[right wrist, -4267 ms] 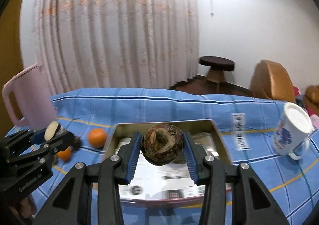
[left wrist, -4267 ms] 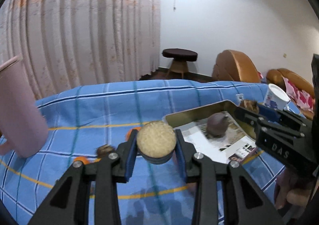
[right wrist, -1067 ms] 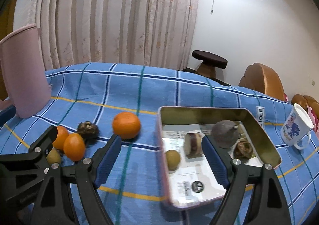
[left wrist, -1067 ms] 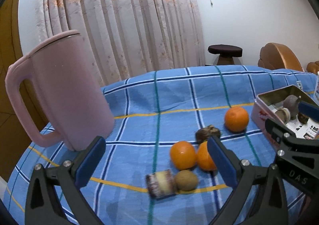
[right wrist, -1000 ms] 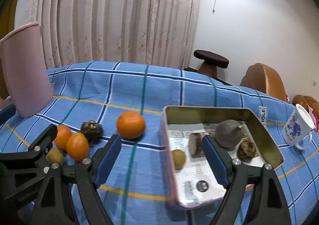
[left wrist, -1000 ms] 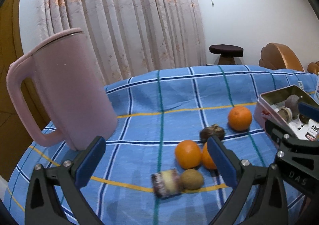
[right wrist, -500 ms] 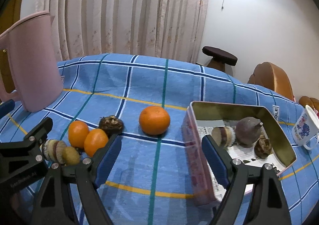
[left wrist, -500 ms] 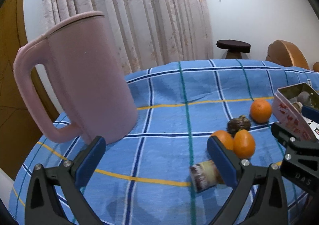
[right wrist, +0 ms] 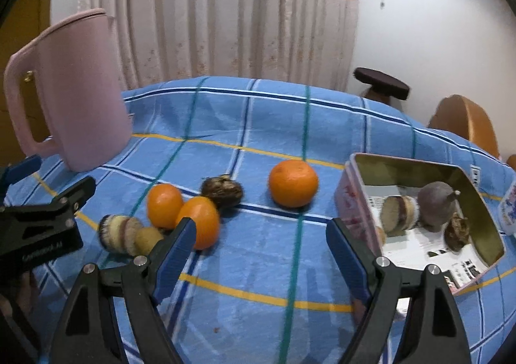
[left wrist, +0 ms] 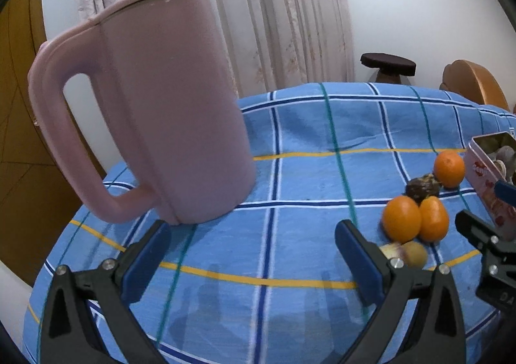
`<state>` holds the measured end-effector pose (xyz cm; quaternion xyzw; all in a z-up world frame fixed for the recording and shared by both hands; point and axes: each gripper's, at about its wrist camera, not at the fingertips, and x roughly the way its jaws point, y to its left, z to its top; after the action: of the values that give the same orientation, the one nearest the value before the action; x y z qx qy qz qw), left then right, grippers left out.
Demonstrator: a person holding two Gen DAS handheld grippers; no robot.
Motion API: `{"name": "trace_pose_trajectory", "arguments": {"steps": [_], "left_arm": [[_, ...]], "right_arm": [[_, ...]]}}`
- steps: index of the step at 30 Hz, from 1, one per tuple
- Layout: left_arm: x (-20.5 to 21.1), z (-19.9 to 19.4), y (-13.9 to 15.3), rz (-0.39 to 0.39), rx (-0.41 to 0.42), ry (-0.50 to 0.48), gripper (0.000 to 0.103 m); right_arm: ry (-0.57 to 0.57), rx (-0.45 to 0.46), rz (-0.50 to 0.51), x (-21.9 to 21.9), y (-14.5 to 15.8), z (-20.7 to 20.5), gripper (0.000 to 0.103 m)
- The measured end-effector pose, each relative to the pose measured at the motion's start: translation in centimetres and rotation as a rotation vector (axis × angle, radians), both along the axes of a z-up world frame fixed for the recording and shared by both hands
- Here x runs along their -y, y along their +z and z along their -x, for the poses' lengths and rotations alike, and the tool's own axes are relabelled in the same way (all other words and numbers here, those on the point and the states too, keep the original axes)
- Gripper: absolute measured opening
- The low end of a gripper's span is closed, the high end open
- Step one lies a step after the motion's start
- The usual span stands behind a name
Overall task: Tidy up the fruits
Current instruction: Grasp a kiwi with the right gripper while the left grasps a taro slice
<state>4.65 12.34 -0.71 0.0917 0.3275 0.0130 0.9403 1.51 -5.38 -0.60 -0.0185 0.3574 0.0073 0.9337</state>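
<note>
Loose fruit lies on the blue checked cloth: a lone orange (right wrist: 293, 182), two oranges side by side (right wrist: 180, 212), a dark brown fruit (right wrist: 222, 191), a small kiwi (right wrist: 149, 238) and a cut banded piece (right wrist: 116, 233). The metal tin (right wrist: 483, 225) at the right holds a cut piece, a purple-brown fruit and a brown husk. My right gripper (right wrist: 259, 244) is open and empty, above the cloth between the oranges and the tin. My left gripper (left wrist: 253, 254) is open and empty, left of the fruit cluster (left wrist: 416, 218).
A tall pink jug (left wrist: 154, 112) stands close ahead of the left gripper, at the cloth's left end. A white mug edge (right wrist: 509, 206) shows beyond the tin. A stool (right wrist: 382, 81) and an armchair stand behind the table.
Both grippers let go of their fruit into the tin earlier. Since then both have swung left toward the jug and the loose fruit and moved closer to the cloth.
</note>
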Motion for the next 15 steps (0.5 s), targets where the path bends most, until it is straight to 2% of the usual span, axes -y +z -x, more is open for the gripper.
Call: {"name": "trace_pose_trajectory", "arguments": {"steps": [3,5,6,7,9,12,15], "left_arm": [[-0.9,-0.1,0.2,-0.002,0.004,-0.007,0.103],[-1.4,-0.1,0.3,-0.004,0.003,-0.014,0.103],[-1.5,-0.1,0.3,-0.006,0.001,-0.017,0.103],[-1.6,0.0,0.3,-0.010,0.002,-0.021,0.103],[-1.6,0.0,0.4,-0.018,0.002,-0.023,0.103],[-1.3,0.1,0.4,-0.021,-0.001,-0.032,0.103],[-1.4,0.0,0.4,-0.011,-0.009,-0.035,0.103]], "right_arm": [[0.076,-0.005,-0.028,-1.1,-0.1,0.4,0.083],[0.107,-0.009,-0.034,-1.7,-0.2,0.5,0.068],[0.125,-0.025,-0.045,-1.9,-0.2,0.5,0.055],[0.143,-0.041,-0.068,-2.0,-0.4,0.4,0.049],[0.181,-0.090,-0.139,-2.3,-0.8,0.2,0.048],[0.232,-0.128,-0.193,-3.0,-1.3,0.2,0.047],[0.232,-0.139,-0.181,-3.9,-1.6,-0.2,0.047]]}}
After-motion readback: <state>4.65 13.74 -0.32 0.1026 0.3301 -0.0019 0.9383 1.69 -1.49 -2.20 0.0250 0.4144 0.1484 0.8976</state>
